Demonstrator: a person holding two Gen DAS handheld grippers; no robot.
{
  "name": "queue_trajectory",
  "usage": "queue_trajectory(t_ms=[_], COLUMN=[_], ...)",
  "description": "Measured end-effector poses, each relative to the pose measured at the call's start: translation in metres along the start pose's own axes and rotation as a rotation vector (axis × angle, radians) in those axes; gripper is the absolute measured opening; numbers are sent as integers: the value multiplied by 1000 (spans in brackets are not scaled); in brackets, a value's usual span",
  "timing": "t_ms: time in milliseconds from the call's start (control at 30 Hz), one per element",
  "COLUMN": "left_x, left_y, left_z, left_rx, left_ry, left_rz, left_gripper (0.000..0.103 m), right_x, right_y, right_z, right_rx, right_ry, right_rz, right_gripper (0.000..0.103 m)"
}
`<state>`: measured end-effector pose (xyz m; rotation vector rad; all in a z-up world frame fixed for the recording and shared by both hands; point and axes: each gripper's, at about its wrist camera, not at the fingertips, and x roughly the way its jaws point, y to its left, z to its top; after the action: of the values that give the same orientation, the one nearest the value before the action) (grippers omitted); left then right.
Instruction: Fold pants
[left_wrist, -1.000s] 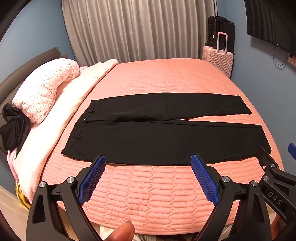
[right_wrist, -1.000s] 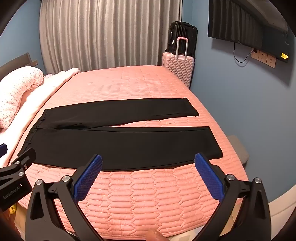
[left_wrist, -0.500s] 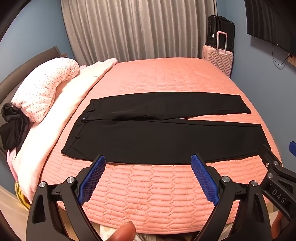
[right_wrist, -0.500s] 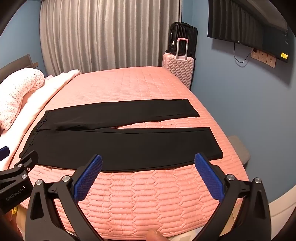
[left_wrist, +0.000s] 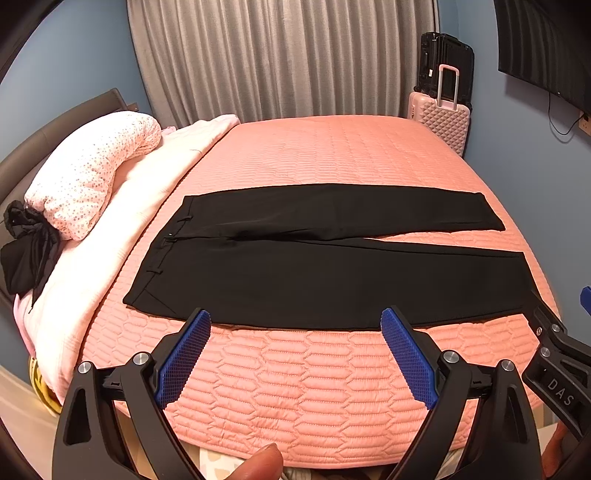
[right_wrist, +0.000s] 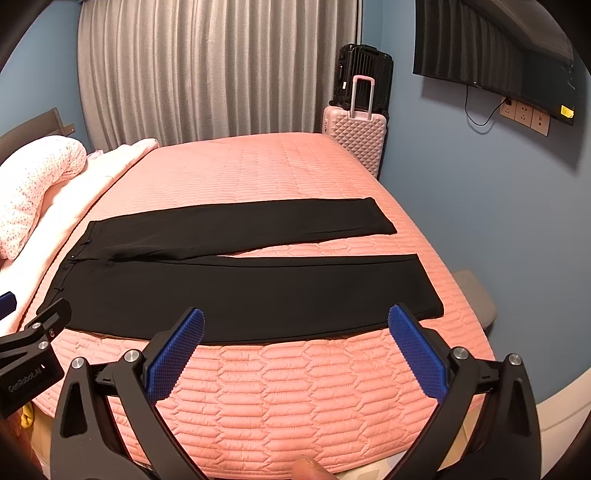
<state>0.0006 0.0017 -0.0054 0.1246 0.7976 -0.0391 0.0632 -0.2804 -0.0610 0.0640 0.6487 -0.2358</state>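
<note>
Black pants (left_wrist: 325, 273) lie flat on the pink quilted bed (left_wrist: 332, 155), waistband to the left, both legs spread apart toward the right; they also show in the right wrist view (right_wrist: 240, 291). My left gripper (left_wrist: 295, 321) is open and empty, hovering in front of the near leg's edge toward the waist end. My right gripper (right_wrist: 295, 319) is open and empty, hovering in front of the near leg toward its hem. Each gripper's body shows at the edge of the other's view.
A dotted pillow (left_wrist: 88, 173) and pale blanket (left_wrist: 122, 229) lie at the bed's left. A dark garment (left_wrist: 26, 251) hangs by the headboard. A pink suitcase (left_wrist: 441, 122) and a black one stand at the far right corner. A TV (right_wrist: 491, 55) hangs on the right wall.
Both grippers have drifted slightly back and up from the bed; the pants have not moved and both grippers stay open.
</note>
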Motion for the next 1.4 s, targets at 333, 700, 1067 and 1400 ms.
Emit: queue_trajectory(t_ms=[333,700,1067,1400], left_x=[-1,-1,-2,1], left_y=[2,2,1,3], left_z=[-1,-1,-1,0], left_rx=[-4,-6,-3,0], left_ry=[-3,1,0,7], left_rz=[-4,1,-3,-8], left_gripper=[92,92,92,92], right_x=[0,1,2,4], right_y=[-2,-1,-1,-2], right_z=[-1,-1,-1,-2], right_rx=[10,9,8,10], right_ry=[-5,1,2,6], right_rz=[4,11,11,10], right_gripper=[98,98,98,98])
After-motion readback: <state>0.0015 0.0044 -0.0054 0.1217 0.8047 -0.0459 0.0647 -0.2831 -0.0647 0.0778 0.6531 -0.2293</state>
